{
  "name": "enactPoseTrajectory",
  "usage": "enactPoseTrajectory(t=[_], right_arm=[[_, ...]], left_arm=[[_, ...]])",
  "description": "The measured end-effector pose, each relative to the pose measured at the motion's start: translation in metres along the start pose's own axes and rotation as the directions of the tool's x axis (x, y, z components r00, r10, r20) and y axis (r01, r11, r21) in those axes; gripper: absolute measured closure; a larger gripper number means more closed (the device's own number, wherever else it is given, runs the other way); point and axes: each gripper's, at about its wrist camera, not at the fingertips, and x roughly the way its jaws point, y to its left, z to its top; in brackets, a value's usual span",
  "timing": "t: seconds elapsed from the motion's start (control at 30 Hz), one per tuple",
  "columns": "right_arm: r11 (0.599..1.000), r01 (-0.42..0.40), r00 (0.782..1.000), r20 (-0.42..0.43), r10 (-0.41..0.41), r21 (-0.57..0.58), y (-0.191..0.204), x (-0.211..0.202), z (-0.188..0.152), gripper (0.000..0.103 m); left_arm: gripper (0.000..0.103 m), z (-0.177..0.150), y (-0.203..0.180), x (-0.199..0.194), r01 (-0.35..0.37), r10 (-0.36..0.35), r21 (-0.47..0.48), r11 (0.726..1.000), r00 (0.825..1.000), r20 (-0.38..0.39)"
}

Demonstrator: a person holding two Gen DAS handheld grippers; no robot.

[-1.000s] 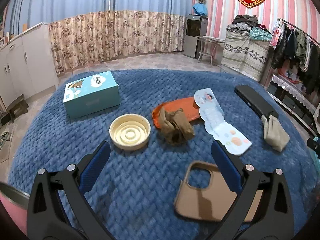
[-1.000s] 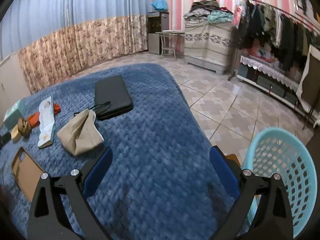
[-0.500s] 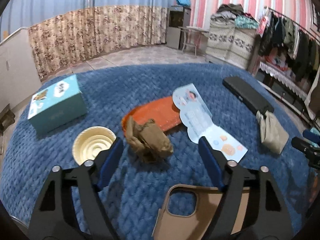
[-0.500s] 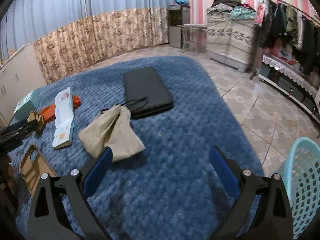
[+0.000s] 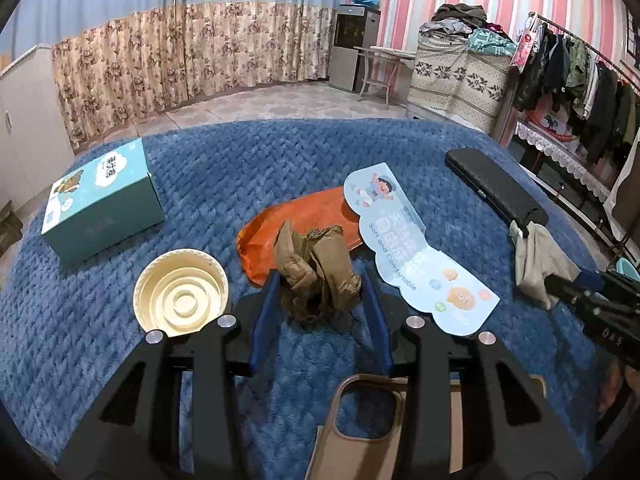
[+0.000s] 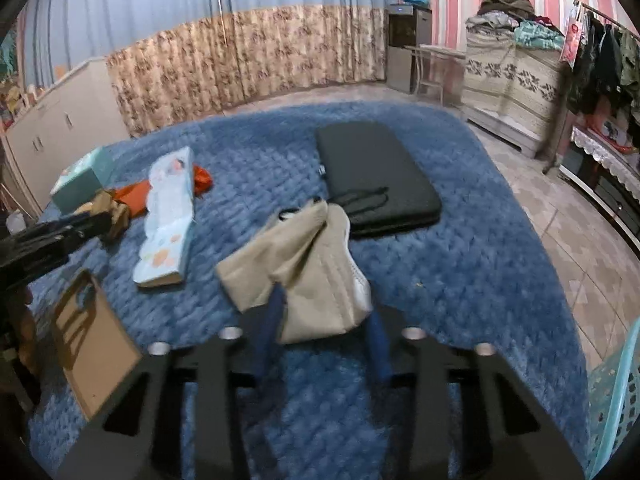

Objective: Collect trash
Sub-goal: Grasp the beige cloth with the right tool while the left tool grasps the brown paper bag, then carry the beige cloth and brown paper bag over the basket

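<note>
A crumpled brown paper wad (image 5: 316,268) lies on the blue blanket (image 5: 240,160), against an orange wrapper (image 5: 304,216). My left gripper (image 5: 320,280) straddles the wad. Its jaws are closing, and both blue pads meet the wad's sides. A beige bag (image 6: 304,256) with black cord handles rests against a black case (image 6: 372,172). My right gripper (image 6: 324,306) is closing on the bag's near end, which sits pinched between the pads. In the left wrist view the right gripper (image 5: 568,284) touches the same beige bag (image 5: 536,256).
Also on the blanket are a teal box (image 5: 104,204), a cream round lid (image 5: 180,292), a light-blue printed card (image 5: 400,236) and a brown phone-case card (image 5: 360,440). A teal basket (image 6: 616,400) stands on the tiled floor at the right.
The left gripper moved forward over the brown wad and its jaws narrowed onto it. The right gripper swung left from the basket side to the beige bag and closed on it.
</note>
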Motion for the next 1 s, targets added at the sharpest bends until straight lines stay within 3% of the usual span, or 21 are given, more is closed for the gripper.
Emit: enactPoseTrajectory(t=[0.07, 0.17, 0.43, 0.77, 1.0], right_arm=[[0.999, -0.026, 0.999, 0.025, 0.026, 0.029, -0.009, -0.007, 0.001, 0.092], [0.995, -0.051, 0.996, 0.072, 0.045, 0.083, -0.024, -0.021, 0.001, 0.097], [0.990, -0.013, 0.992, 0.129, -0.006, 0.143, -0.054, -0.064, -0.012, 0.098], [0.955, 0.138, 0.962, 0.192, -0.192, 0.264, -0.124, -0.160, -0.039, 0.099], [0.887, 0.268, 0.913, 0.194, -0.358, 0.377, -0.181, -0.215, -0.067, 0.099]], left_arm=[[0.064, 0.002, -0.002, -0.006, -0.002, 0.002, 0.006, 1.000, 1.000, 0.011], [0.065, 0.004, -0.006, -0.018, -0.005, 0.004, 0.022, 1.000, 0.999, 0.036], [0.065, 0.004, -0.023, -0.051, 0.016, -0.018, 0.033, 0.999, 0.997, 0.073], [0.065, 0.000, -0.083, -0.082, 0.093, -0.106, 0.110, 0.990, 0.988, 0.114], [0.065, -0.006, -0.133, -0.091, 0.159, -0.177, 0.155, 0.975, 0.979, 0.103]])
